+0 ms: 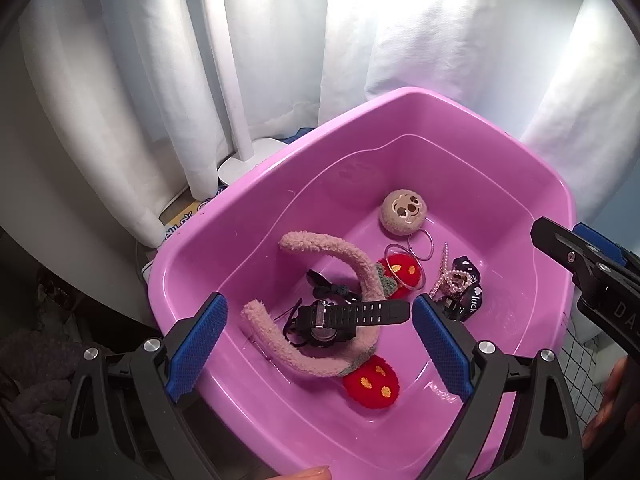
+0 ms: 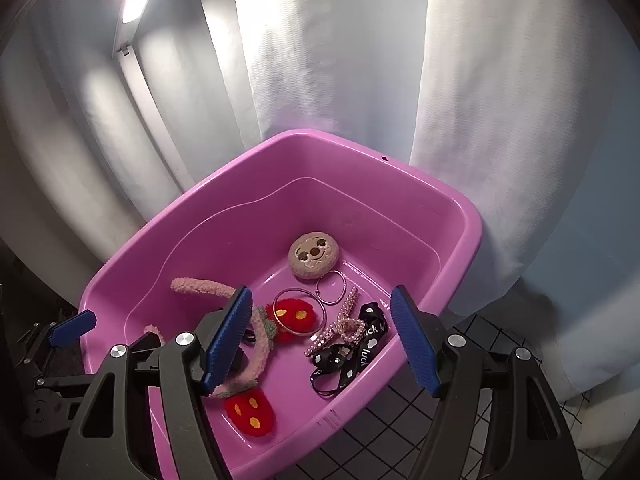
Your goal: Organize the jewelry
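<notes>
Both tongs, left gripper (image 1: 320,344) and right gripper (image 2: 320,340), hang released. Black watch (image 1: 344,316) looks rigid-cased with a floppy strap; I'd pinch its case, 6 o'clock in the pink tub (image 1: 400,98).

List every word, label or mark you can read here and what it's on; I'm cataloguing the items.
"luck": white letters on the black ribbon in the pink tub.
"DA": partial letters on the right claw's black body, rest cut off.
Embossed mark on the tub floor: unreadable.
Blue print on the sheet under the tub: partly hidden, unreadable.
Watch face: unreadable.
</notes>
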### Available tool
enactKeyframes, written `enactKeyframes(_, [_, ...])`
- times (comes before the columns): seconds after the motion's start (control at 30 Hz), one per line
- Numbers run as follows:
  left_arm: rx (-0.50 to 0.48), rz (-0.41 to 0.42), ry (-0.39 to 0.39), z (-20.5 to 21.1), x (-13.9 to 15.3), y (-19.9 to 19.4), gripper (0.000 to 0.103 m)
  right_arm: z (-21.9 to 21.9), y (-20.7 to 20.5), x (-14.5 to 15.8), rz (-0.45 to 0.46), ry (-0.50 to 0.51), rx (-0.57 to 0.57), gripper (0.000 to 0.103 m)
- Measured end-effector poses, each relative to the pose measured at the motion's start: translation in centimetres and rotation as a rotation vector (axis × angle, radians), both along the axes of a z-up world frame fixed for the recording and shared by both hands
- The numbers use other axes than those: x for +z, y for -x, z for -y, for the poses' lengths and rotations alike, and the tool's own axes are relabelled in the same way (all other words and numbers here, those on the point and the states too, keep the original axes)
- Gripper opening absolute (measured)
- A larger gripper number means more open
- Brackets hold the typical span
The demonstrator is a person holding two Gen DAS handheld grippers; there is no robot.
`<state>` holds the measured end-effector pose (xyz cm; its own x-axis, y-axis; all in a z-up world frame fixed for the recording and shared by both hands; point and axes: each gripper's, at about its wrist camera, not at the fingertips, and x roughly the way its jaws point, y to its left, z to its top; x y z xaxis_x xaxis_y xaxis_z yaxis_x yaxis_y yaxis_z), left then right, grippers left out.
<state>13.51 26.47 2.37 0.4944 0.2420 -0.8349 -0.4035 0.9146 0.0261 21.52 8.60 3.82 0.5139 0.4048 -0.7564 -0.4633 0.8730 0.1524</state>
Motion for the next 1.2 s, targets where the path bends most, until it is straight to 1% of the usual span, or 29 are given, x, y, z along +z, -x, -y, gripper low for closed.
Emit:
enactKeyframes(0.3, [0.016,0.021,0.004,-0.3,0.5,1.1,0.092,0.1,1.4,0.2,0.008,-0.001,0.004,0.069])
enactKeyframes(0.63, [0.012,0.026,-0.001,-0.3,0.7,1.6,0.092,0.2,2.6,0.4,0.014,-0.006,0.008,0.069])
enactKeyframes(0.87, [0.012,0.033,-0.006,-0.2,1.0,2.0,0.092,0.5,2.9,0.2,0.012,-0.013,0.003,0.069])
enactKeyframes(1.2, [0.012,0.023,-0.002,-0.1,0.9,2.0,0.092,0.8,3.2,0.2,0.012,-0.019,0.001,0.069])
